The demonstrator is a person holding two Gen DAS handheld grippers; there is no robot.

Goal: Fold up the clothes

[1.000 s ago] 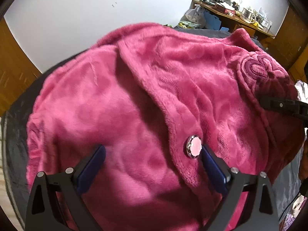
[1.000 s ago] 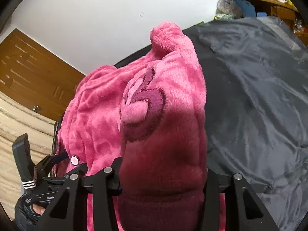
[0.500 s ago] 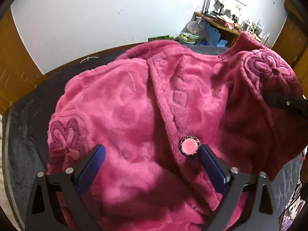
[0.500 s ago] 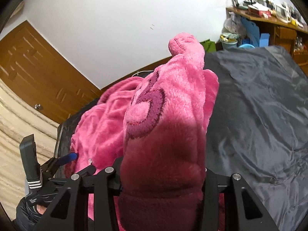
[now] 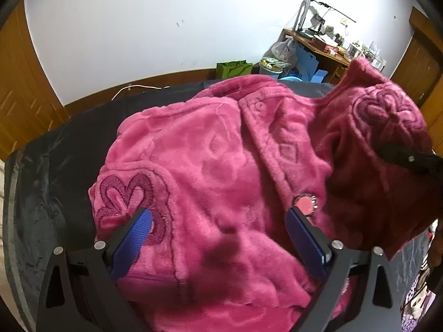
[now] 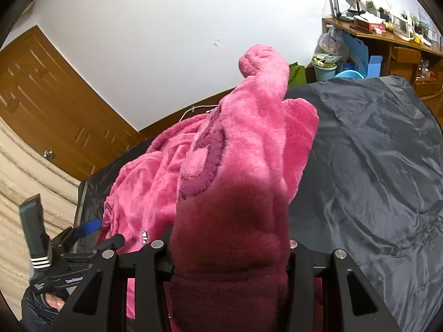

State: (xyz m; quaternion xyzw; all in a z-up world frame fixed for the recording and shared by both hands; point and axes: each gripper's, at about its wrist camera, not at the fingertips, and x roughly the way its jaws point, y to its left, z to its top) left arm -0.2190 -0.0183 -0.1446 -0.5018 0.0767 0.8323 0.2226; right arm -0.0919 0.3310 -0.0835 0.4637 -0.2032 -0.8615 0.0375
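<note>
The right gripper [image 6: 231, 251] is clamping a thick bunched fold of the pink fleece garment [image 6: 243, 171], with the fabric filling the gap between both jaws and standing up in front of the camera. The left gripper [image 5: 218, 238] is standing with its jaws wide apart over the garment [image 5: 221, 171]; the blue pads [image 5: 130, 240] are lying against the fleece, but no fabric is being pinched between them. A round pink button [image 5: 305, 204] is sitting just beside the tip of the right-hand pad. A dark embroidered flower [image 5: 130, 193] is showing beside the other pad. The garment is lying spread on a dark grey sheet [image 6: 373, 166], with one part raised by the right gripper. Beyond the sheet, a white wall [image 5: 138, 33] and a cluttered wooden desk [image 6: 387, 38] are standing at the far side.
</note>
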